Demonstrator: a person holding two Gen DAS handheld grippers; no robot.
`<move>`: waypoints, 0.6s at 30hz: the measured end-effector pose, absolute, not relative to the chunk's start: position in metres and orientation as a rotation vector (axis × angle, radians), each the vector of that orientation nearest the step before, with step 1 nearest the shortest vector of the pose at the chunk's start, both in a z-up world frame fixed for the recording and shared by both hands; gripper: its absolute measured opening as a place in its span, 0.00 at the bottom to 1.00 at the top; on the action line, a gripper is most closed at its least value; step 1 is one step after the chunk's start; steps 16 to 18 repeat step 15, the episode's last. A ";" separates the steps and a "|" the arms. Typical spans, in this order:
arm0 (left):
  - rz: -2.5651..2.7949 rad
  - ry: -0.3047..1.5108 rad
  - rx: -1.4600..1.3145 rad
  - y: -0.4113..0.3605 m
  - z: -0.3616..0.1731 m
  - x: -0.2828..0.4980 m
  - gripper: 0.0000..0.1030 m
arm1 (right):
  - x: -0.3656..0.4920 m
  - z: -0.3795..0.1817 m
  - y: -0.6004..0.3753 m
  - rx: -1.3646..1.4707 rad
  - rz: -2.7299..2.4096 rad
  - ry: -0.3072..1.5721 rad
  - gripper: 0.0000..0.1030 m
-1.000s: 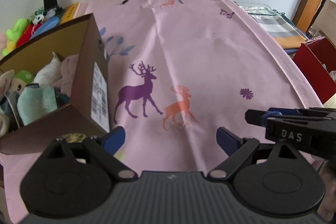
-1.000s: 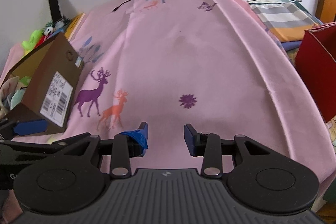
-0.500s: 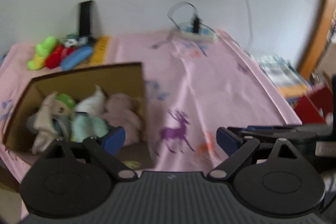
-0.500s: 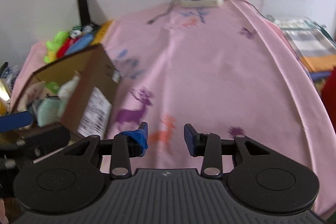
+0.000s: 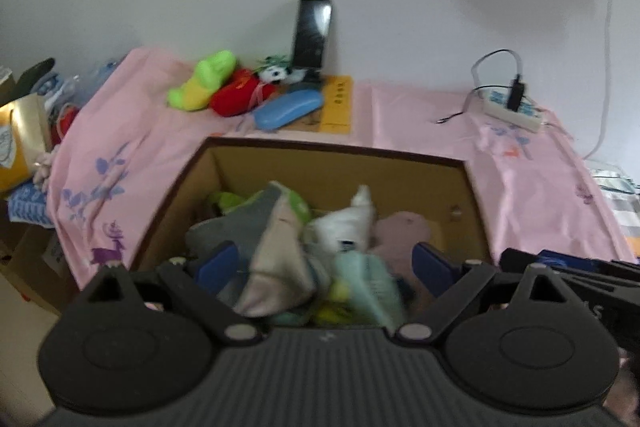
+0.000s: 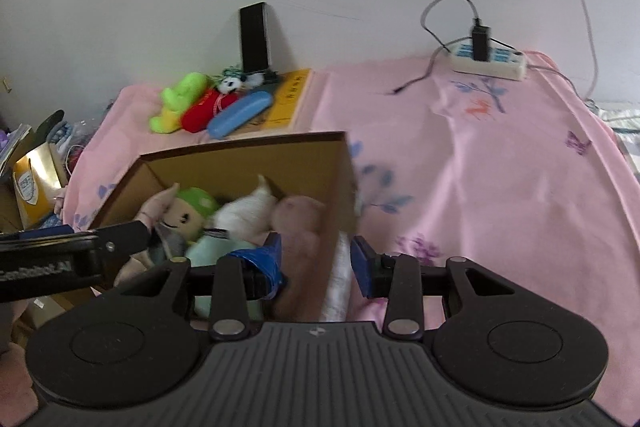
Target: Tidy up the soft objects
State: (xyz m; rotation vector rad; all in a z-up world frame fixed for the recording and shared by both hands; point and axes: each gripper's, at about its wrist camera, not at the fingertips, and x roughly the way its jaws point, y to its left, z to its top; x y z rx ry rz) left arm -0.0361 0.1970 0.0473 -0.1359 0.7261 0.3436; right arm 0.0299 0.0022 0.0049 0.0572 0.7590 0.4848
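Note:
An open cardboard box (image 5: 340, 157) (image 6: 240, 151) stands on the pink cloth and holds several soft toys: a grey-beige plush (image 5: 272, 251), a white one (image 5: 344, 227), a pink one (image 6: 300, 223) and a green-capped doll (image 6: 188, 215). My left gripper (image 5: 324, 263) hovers over the box, open, with nothing gripped. My right gripper (image 6: 316, 263) is open over the box's right wall, also with nothing in it. At the wall behind the box lie a green plush (image 5: 204, 79), a red plush (image 5: 236, 95) and a small panda (image 5: 276, 75).
A blue case (image 5: 288, 109), a yellow book (image 5: 338, 103) and a black upright device (image 5: 312, 33) sit near the back toys. A power strip (image 6: 488, 61) with a cable lies at the back right. A gold bag (image 5: 20, 139) stands off the left edge.
Both grippers have swung left and risen, from the deer-printed cloth to above the box. The jaws keep the same gaps. The box and its toys have not moved.

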 end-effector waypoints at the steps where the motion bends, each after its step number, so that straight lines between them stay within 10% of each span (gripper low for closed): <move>1: 0.354 0.737 -0.130 0.203 0.045 -0.034 0.90 | 0.030 0.005 0.009 0.052 0.487 0.755 0.21; 18: 0.238 0.831 -0.123 0.249 0.014 -0.006 0.90 | 0.035 -0.010 0.064 0.035 0.419 0.786 0.21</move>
